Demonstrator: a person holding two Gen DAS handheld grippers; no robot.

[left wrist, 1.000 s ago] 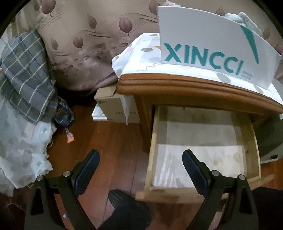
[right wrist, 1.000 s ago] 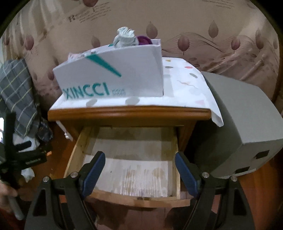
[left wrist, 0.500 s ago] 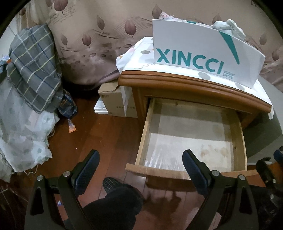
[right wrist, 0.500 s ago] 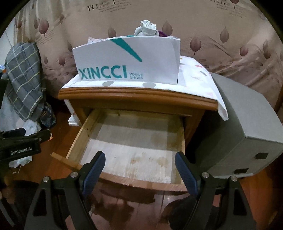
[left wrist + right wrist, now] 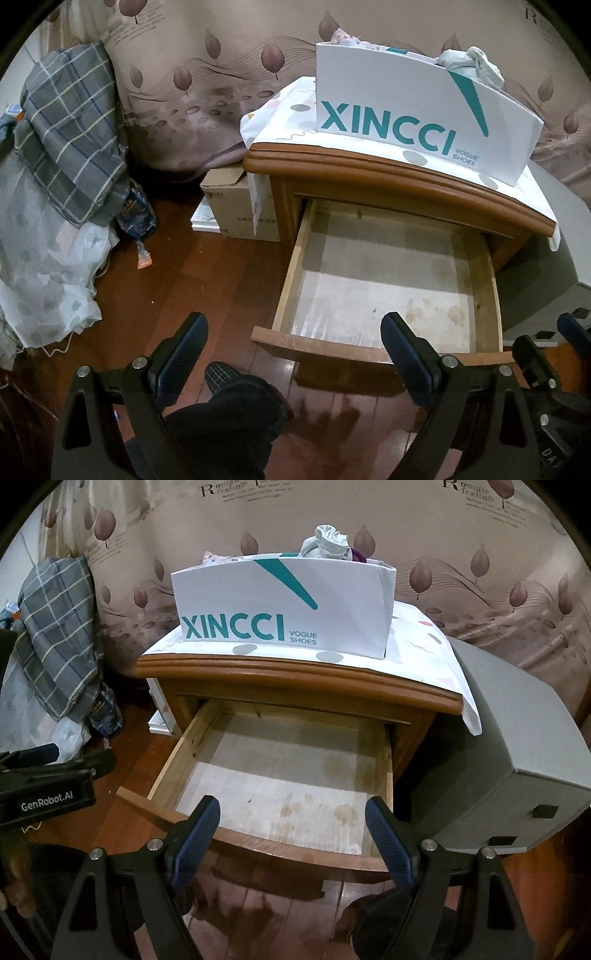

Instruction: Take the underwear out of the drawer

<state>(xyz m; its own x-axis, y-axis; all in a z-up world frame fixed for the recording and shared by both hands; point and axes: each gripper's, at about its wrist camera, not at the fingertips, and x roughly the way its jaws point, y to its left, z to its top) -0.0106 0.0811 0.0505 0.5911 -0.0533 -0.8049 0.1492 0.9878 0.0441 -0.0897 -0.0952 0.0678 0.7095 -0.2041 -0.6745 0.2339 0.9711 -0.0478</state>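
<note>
The wooden nightstand's drawer [image 5: 380, 343] [image 5: 280, 843] stands pulled out, and its pale lined bottom shows nothing inside. A white XINCCI shoe box [image 5: 417, 122] [image 5: 284, 605] sits on the nightstand top with rolled underwear [image 5: 472, 64] [image 5: 327, 542] sticking out above its rim. My left gripper [image 5: 293, 354] is open and empty, in front of and left of the drawer front. My right gripper [image 5: 291, 834] is open and empty, just in front of the drawer front. Each gripper's body shows at the edge of the other's view.
A grey box [image 5: 517, 760] stands right of the nightstand. A cardboard box [image 5: 240, 206] sits on the floor to its left. A plaid cloth [image 5: 70, 144] and pale bedding [image 5: 44, 266] lie far left. My dark-socked foot [image 5: 236, 402] is on the wooden floor.
Both grippers have pulled back and risen away from the drawer, so more of the nightstand, box and floor shows. Both stay open.
</note>
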